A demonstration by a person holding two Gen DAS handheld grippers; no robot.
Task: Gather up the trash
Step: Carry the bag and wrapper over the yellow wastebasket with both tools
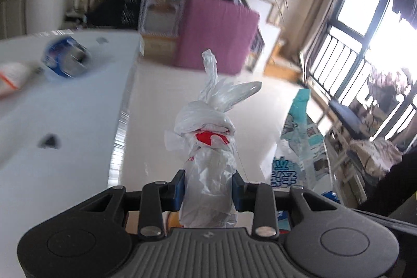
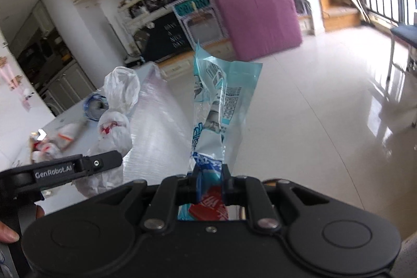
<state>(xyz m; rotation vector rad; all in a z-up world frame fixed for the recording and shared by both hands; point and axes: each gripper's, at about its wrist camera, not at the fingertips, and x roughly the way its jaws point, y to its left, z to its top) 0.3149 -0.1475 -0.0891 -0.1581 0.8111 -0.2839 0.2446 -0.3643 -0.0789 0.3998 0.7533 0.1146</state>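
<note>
A knotted white plastic bag [image 1: 206, 127] with a red print stands up between the blue pads of my left gripper [image 1: 208, 189], which is shut on its lower part, over the floor just off the white table [image 1: 65, 134]. My right gripper [image 2: 209, 184] is shut on a light blue printed wrapper [image 2: 221, 106] that sticks up in front of it. This wrapper [image 1: 299, 137] also shows at the right of the left wrist view. In the right wrist view the white bag [image 2: 114, 127] and a finger [image 2: 104, 160] of the left gripper appear at left.
On the table lie a blue tape roll [image 1: 66, 59], a white and orange wrapper [image 1: 10, 80] and more crumpled wrappers [image 2: 47, 145]. A pink block [image 1: 216, 30] stands on the glossy floor [image 2: 312, 108]. A railed window [image 1: 351, 56] and a dark chair [image 2: 404, 33] are at right.
</note>
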